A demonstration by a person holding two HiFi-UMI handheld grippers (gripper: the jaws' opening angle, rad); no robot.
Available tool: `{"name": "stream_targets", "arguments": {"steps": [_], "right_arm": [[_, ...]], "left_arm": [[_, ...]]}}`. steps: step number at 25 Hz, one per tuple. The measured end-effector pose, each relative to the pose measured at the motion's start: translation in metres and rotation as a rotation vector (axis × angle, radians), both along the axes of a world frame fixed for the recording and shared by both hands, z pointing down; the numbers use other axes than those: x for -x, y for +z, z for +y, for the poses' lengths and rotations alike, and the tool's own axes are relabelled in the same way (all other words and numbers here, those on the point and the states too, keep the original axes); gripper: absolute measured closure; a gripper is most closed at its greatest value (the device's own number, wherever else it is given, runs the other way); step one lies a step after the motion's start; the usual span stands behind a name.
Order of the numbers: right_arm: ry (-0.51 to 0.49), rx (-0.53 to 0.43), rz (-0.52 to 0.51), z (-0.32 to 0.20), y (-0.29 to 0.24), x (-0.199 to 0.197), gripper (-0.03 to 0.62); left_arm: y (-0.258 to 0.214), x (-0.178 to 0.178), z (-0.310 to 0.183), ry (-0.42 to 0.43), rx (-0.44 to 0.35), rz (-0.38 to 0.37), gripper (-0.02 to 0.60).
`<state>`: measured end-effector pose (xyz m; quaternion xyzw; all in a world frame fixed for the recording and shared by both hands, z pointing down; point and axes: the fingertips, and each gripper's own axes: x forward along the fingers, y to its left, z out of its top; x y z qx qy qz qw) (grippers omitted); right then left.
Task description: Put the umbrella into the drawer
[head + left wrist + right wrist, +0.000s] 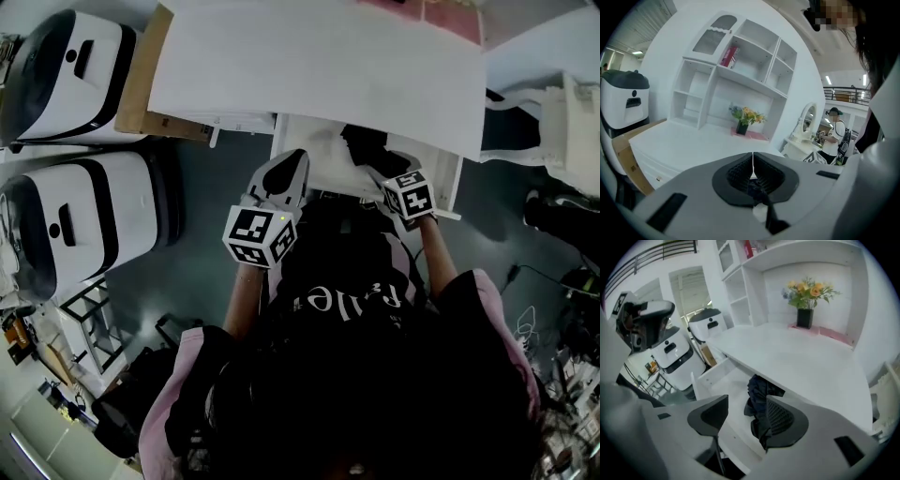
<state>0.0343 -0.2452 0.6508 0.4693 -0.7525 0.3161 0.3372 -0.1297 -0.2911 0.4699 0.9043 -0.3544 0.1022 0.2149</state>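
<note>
Umbrella [758, 397] in drawer [723, 385] | right tongs [745, 408] apart | left tongs [753, 159] closed

White desk [319, 66] with a white shelf hutch [736, 70] — orange flowers in a black vase [805, 301] at its back. Dark grey floor [202, 272] — two white-and-black machines [84, 225] stand left.

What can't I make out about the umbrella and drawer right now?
- Umbrella: near end behind the right tongs, far end under the desktop, right gripper view.
- Drawer: back hidden under the desktop, head view.
- Left gripper view: neither shows; the left tongs fill its lower part.
</note>
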Motion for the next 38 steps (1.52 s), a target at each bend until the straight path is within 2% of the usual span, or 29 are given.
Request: {"name": "stream_targets", "arguments": {"steps": [7,12,13,15,17,25,33,38], "right_arm": [[0.180,-0.117,-0.141,0.010,-0.065,0.007,0.319],[0.221,-0.175,-0.154,0.015,-0.097,0.002,0.333],[0.238,-0.196,-0.146,0.016,-0.104,-0.004,0.362],[0.286,-0.243,-0.135,0.018,-0.121,-0.020,0.459],[0.312,-0.281,-0.143,0.025,-0.137,-0.033,0.462],[0.319,-0.379,-0.179,0.083,-0.184,-0.063,0.493],[0.266,-0.411,-0.200,0.180,-0.207,-0.081,0.517],[0.226,-0.433,-0.196,0.237,-0.215,-0.087,0.520]], "left_arm": [[0.003,-0.025,-0.003,0.099,0.004,0.038,0.565],[0.005,-0.037,-0.001,0.108,0.020,0.062,0.565],[0.004,-0.041,0.000,0.111,0.018,0.063,0.565],[0.001,-0.050,0.004,0.120,0.007,0.060,0.565],[-0.004,-0.060,0.011,0.125,-0.004,0.062,0.565],[-0.046,-0.105,0.060,0.138,-0.093,0.088,0.565],[-0.080,-0.143,0.167,0.110,-0.119,0.148,0.565],[-0.084,-0.148,0.230,0.079,-0.114,0.126,0.565]]}}
